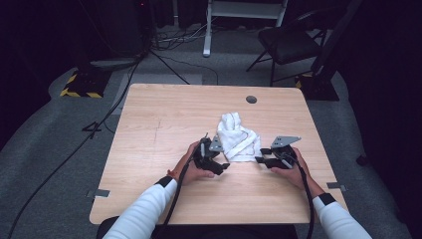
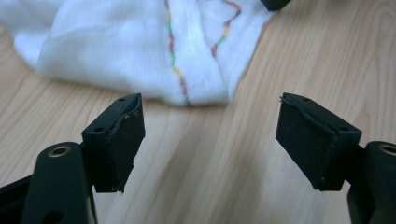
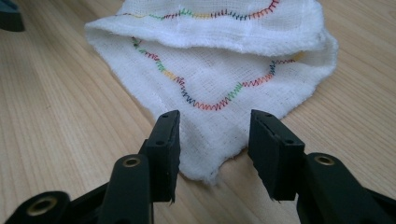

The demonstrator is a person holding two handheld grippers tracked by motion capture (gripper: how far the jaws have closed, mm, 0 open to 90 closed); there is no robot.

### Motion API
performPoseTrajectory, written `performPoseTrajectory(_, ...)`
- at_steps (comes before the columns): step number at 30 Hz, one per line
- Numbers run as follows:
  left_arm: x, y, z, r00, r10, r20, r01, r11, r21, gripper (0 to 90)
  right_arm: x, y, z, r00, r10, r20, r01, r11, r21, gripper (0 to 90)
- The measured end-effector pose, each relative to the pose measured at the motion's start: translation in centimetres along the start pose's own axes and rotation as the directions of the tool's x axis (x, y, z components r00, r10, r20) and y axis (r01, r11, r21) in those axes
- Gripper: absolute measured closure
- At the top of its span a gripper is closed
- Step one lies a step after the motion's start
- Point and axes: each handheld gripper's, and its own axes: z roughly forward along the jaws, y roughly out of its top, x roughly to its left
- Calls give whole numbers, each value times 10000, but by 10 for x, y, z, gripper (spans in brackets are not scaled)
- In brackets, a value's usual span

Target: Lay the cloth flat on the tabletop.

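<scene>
The left tongs (image 2: 210, 135) stood wide apart with nothing between the jaws, just short of the near edge of the white cloth (image 2: 140, 51), over bare wood. From above, these left tongs (image 1: 219, 167) sat at the cloth's near-left corner, close beside it without touching. The right tongs (image 3: 212, 154) stood at a middling gap, one jaw on either side of a corner of the cloth (image 3: 210, 93); whether the pads pressed on that corner could not be told, though a visible gap remained around the fabric. From above, the right tongs (image 1: 261, 160) lay at the cloth's near-right corner.

The cloth (image 1: 238, 137) was a white, loosely woven gauze piece, folded over on itself into a rumpled heap, edged with a wavy line of many-coloured stitching (image 3: 219, 100). One folded layer lay over another, the upper flap lifted a little along its hem. It lay on the table (image 1: 149, 149) slightly beyond the centre, nearer the person than the round grommet hole (image 1: 251, 99), which was well beyond the cloth.

The table was pale wood. Nothing lay between either pair of tongs and the cloth. Beyond the cloth and off the table stood a dark folding chair (image 1: 288, 45) and loose cables (image 1: 164, 62) on grey carpet.
</scene>
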Motion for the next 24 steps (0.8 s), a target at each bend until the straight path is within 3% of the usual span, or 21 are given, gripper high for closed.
performPoseTrajectory(2,-1,5,4,9998,131,-127,-133,9999,-94,253,0,0,0,10000,-2,-37,2,10000,4,556)
performPoseTrajectory(7,4,22,22,9999,-144,-63,141,9992,-384,323,0,-2,-1,9996,0,-278,-1,10000,-37,646)
performPoseTrajectory(11,7,28,35,9996,-84,-255,77,9996,-287,416,1,-2,-1,9993,-45,-368,45,10000,-21,692)
performPoseTrajectory(12,11,27,42,9993,-131,-344,130,9999,-28,474,2,-2,-1,9990,-106,-434,104,9999,-28,729)
performPoseTrajectory(15,16,25,44,9996,-170,-244,168,9998,-47,587,2,-2,-1,9984,-144,-547,145,9999,3,762)
performPoseTrajectory(16,21,23,43,9999,-83,-133,84,10000,39,731,3,-1,-1,9982,-187,-576,190,9998,51,801)
performPoseTrajectory(18,24,22,40,9999,25,-168,-22,9998,187,836,4,-1,-1,9978,-162,-647,168,9998,79,829)
performPoseTrajectory(21,27,19,32,9998,171,-60,-170,9995,277,897,6,0,-2,9980,-256,-581,265,9995,160,857)
performPoseTrajectory(24,29,16,26,9996,260,-69,-258,9993,279,897,7,1,-2,9982,-268,-536,280,9994,216,865)
